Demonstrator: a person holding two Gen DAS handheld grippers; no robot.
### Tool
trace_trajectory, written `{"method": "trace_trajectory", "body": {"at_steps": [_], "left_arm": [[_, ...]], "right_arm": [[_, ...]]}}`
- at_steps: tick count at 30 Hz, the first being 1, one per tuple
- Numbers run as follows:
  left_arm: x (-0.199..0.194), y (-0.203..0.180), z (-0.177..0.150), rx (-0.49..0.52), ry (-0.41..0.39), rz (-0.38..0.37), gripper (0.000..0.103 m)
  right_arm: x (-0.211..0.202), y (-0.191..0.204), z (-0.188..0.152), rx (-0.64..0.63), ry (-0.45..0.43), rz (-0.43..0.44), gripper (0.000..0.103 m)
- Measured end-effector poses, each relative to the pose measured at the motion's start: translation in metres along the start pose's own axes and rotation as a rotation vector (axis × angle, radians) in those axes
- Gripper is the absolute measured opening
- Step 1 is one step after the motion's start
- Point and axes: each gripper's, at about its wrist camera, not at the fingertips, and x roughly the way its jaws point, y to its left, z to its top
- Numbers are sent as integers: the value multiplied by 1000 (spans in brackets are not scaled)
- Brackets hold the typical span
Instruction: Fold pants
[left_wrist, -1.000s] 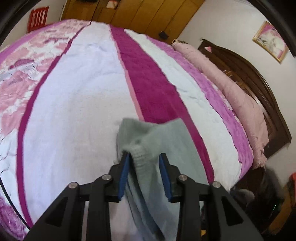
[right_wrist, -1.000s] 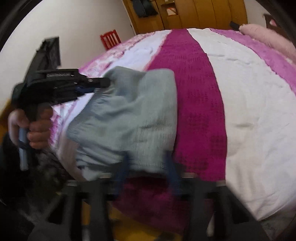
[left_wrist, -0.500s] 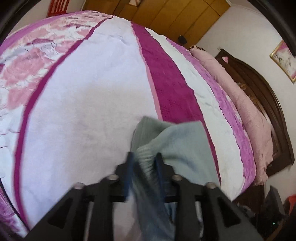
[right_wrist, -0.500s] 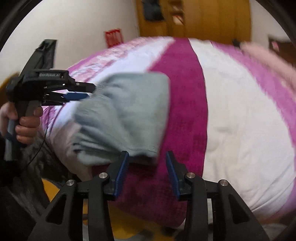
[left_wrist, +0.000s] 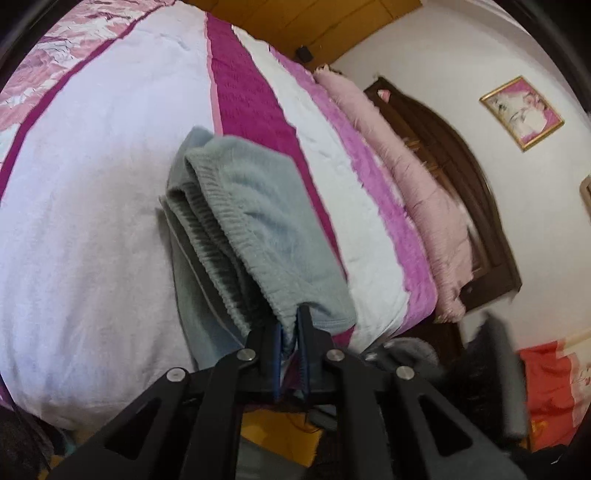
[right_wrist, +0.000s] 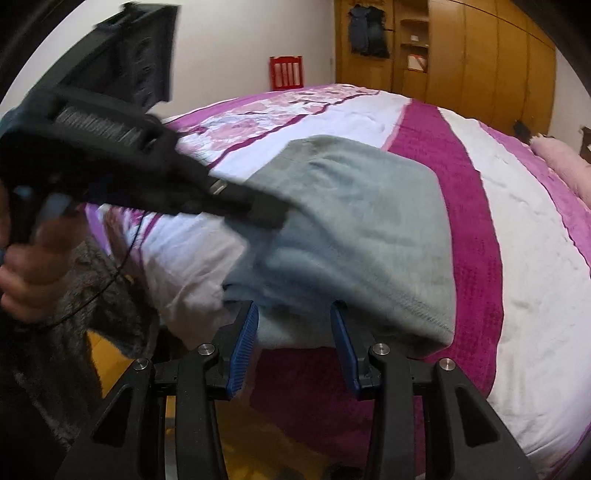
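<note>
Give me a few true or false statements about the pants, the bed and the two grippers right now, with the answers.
1. The grey pants lie folded near the edge of the bed. True.
2. The left gripper is wide open, clear of the cloth. False: its jaws are closing on a pinch of the pants' edge.
3. The right gripper has its blue pads apart. True.
4. The pants are bright red. False: they are grey.
5. A framed picture hangs on the wall. True.
</note>
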Motion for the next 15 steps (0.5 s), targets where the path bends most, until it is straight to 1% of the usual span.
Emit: {"method": "trace_trajectory", "body": {"at_steps": [1,3,5,6,8,9,10,11,12,13,14,15], "left_arm": [[-1,-1,0,15,-3,9,8],[1,-2,-4,21,20,34,10],[8,3,-8,-4,53,94,15],[12,8,-10,-26,75,122,23],[12,17,-16,-76,117,150,36],[12,19,-19,-83,135,171,54],[13,23,-24,-98,150,173,56],[14,26,-29,-118,151,151,56],[15,30,-32,-153,157,109,55],[16,33,-33,-175,158,75,51],[15,37,-32,-222,141,13,50],[12,40,-31,-244,124,-4,49]], "right_arm": [[2,-2,0,3,-1,-20,42],[3,-9,1,28,-1,-26,42],[1,-18,0,70,-10,-17,41],[0,-19,0,75,-18,-23,41],[-1,-22,0,73,-34,-28,41],[0,-21,0,71,-31,-18,41],[2,-20,-1,64,-23,-3,41],[2,-20,0,55,-17,6,41],[3,-17,-1,39,-8,18,41],[4,-15,-2,32,-5,20,41],[3,-14,-3,27,-5,17,41],[3,-14,-3,27,-2,16,41]]}}
